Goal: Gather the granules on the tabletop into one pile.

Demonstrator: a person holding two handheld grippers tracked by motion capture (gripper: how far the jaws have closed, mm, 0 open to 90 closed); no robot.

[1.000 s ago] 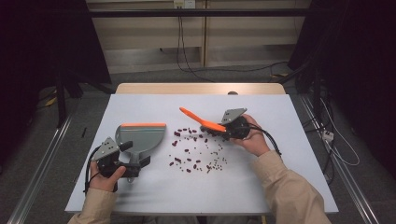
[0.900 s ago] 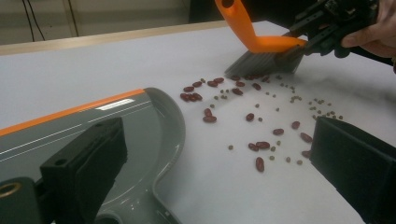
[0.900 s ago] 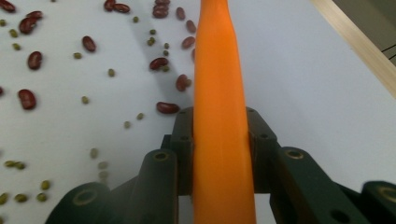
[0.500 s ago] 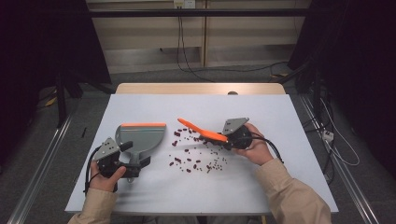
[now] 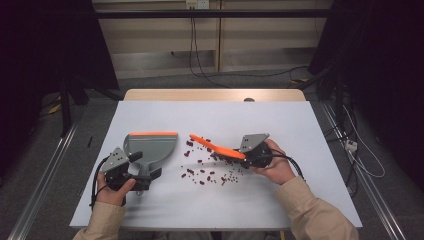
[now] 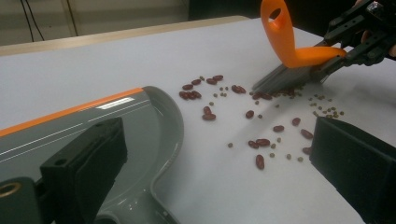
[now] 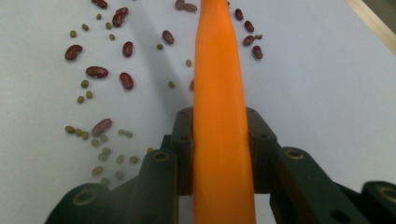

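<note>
At a white table (image 5: 310, 130), a person works two hand-held grippers over a spill of beans. The right gripper (image 5: 248, 155), near the middle of the table toward its right edge, has its jaws clamped on the orange handle of a small brush (image 5: 216, 146), which slants left across the spill; the right gripper view shows the handle (image 7: 219, 116) pinched tight between both black jaws. In the left gripper view the brush's dark bristles (image 6: 292, 74) rest on the tabletop among the red kidney beans (image 5: 202, 172) and smaller green beans (image 6: 327, 111), scattered just right of the dustpan. The grey dustpan (image 5: 150, 147), orange-edged, lies flat toward the table's left edge, its lip facing the far edge. The left gripper (image 5: 131, 172) grips the dustpan's handle near the front left corner, jaws closed on it
</note>
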